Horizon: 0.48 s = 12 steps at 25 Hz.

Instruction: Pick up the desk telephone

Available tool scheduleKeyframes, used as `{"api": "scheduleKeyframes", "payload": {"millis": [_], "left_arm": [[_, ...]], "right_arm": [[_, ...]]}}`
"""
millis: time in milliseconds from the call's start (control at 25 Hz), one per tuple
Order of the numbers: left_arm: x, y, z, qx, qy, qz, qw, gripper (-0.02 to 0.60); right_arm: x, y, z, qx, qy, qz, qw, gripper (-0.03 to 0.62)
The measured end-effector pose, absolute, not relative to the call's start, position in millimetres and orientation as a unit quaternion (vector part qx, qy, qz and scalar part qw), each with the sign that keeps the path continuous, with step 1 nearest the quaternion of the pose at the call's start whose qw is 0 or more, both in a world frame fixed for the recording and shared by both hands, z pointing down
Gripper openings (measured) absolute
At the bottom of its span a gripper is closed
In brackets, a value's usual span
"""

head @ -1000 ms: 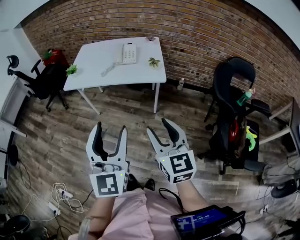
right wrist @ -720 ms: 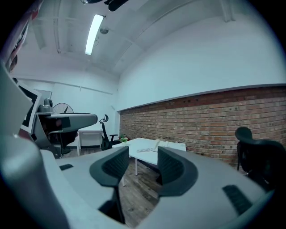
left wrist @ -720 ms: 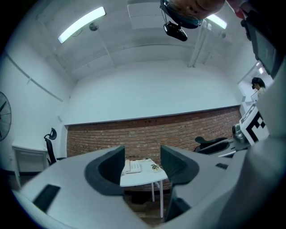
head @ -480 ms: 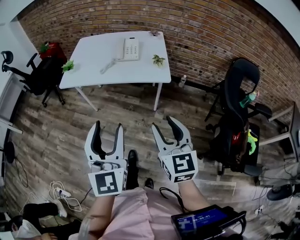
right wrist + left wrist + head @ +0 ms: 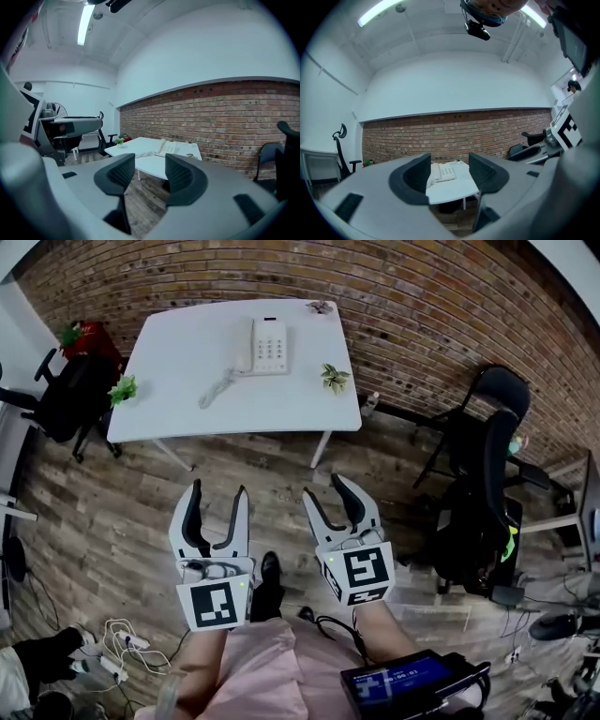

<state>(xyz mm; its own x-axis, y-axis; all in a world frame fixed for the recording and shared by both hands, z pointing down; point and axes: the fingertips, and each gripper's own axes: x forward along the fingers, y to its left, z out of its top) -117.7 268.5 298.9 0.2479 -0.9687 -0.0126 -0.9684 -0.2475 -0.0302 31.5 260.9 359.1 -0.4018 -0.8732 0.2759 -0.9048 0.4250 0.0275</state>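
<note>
The white desk telephone point(image 5: 262, 345) lies at the far middle of a white table point(image 5: 178, 399), its coiled cord trailing to the left. Both grippers hang over the wooden floor, well short of the table. My left gripper point(image 5: 217, 493) is open and empty. My right gripper point(image 5: 325, 488) is beside it, also open and empty. In the left gripper view the telephone point(image 5: 444, 171) shows far off between the jaws of the left gripper point(image 5: 449, 176). In the right gripper view the telephone point(image 5: 166, 147) lies on the table point(image 5: 136, 150) beyond the right gripper point(image 5: 146, 176).
Two small potted plants point(image 5: 334, 379) point(image 5: 122, 388) stand near the table's near corners. A brick wall runs behind it. Black office chairs stand at the right point(image 5: 487, 493) and left point(image 5: 61, 399). Cables and a power strip point(image 5: 117, 648) lie on the floor at lower left.
The table and telephone have come closer and sit larger in the head view. Both grippers moved forward with the person, still side by side and empty.
</note>
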Motion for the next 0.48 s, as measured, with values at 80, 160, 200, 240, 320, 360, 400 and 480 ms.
{"api": "scheduleKeyframes", "payload": {"millis": [80,160,200,240,320,360,400,480], "left_arm": [[-126.5,245.7,294.3,-0.791,0.612,0.001,0.019,0.249],[-135.3,224.1,287.7,-0.792,0.610,0.010,0.025,0.249],[-139.4,214.4,284.6,-0.793,0.609,0.012,0.031,0.249],[-143.1,205.6,282.0,-0.795,0.606,0.011,0.040,0.249],[-148.3,189.7,277.7,-0.799,0.598,0.006,0.060,0.249],[-149.5,182.5,275.0,-0.801,0.595,0.007,0.065,0.249],[-150.0,175.9,272.2,-0.803,0.592,0.008,0.067,0.249],[-149.8,164.4,268.6,-0.806,0.587,0.008,0.067,0.249]], "right_arm": [[24.0,238.9,356.5,0.535,-0.834,0.063,0.121,0.206],[16.5,217.5,354.7,0.539,-0.832,0.060,0.119,0.206],[13.1,207.8,353.9,0.541,-0.830,0.058,0.119,0.206],[10.3,198.8,352.7,0.544,-0.829,0.055,0.119,0.206],[7.1,182.8,348.4,0.549,-0.826,0.051,0.119,0.204],[6.8,175.8,345.4,0.552,-0.824,0.049,0.118,0.204],[7.0,169.6,342.4,0.555,-0.822,0.047,0.117,0.204],[8.4,159.4,337.0,0.562,-0.818,0.045,0.114,0.202]]}}
